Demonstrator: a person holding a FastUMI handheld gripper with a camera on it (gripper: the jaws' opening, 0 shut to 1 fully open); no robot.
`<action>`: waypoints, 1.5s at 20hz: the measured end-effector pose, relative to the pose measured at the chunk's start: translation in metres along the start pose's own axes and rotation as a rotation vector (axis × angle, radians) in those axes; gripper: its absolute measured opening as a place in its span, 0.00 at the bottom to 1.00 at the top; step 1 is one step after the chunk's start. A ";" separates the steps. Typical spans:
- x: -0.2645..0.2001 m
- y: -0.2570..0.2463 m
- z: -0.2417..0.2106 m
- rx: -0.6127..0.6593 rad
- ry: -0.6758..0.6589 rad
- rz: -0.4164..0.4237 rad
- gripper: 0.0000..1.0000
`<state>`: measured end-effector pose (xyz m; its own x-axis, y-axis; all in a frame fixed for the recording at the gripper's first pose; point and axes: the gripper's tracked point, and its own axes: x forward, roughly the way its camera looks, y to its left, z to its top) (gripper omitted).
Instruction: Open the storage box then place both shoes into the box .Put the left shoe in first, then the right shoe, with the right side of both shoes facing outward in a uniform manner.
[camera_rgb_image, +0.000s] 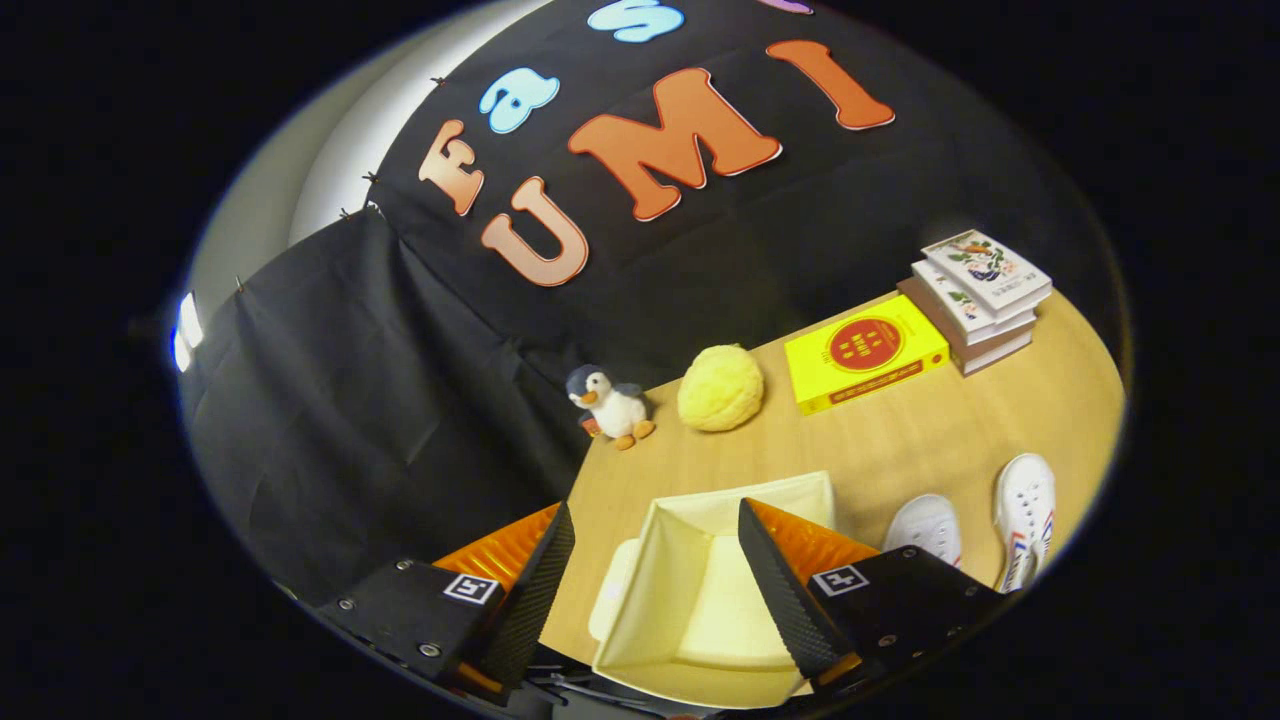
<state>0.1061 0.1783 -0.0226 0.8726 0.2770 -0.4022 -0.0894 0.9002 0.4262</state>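
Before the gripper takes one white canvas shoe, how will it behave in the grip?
The white canvas shoe probably is light. Its cloth upper looks soft, so it may fold under the open gripper. It lies flat on the wooden table, so rolling seems unlikely.

Cream storage box (700, 590) on a pale wood-grain desk (900, 440); white shoes (1025, 520) with red-and-blue stripes; yellow book (865, 352) with a red disc.

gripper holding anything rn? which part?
Nothing held. The gripper is open, fingers spread above the open storage box; both shoes lie untouched beside it on the table.
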 end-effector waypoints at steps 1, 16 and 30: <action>-0.006 -0.018 0.001 -0.016 -0.005 -0.034 0.98; -0.032 -0.218 -0.126 -0.055 0.366 -0.335 0.64; 0.024 -0.248 -0.183 -0.159 0.565 -0.339 0.26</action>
<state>0.0615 0.0230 -0.2865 0.4836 0.0649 -0.8729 0.0379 0.9948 0.0949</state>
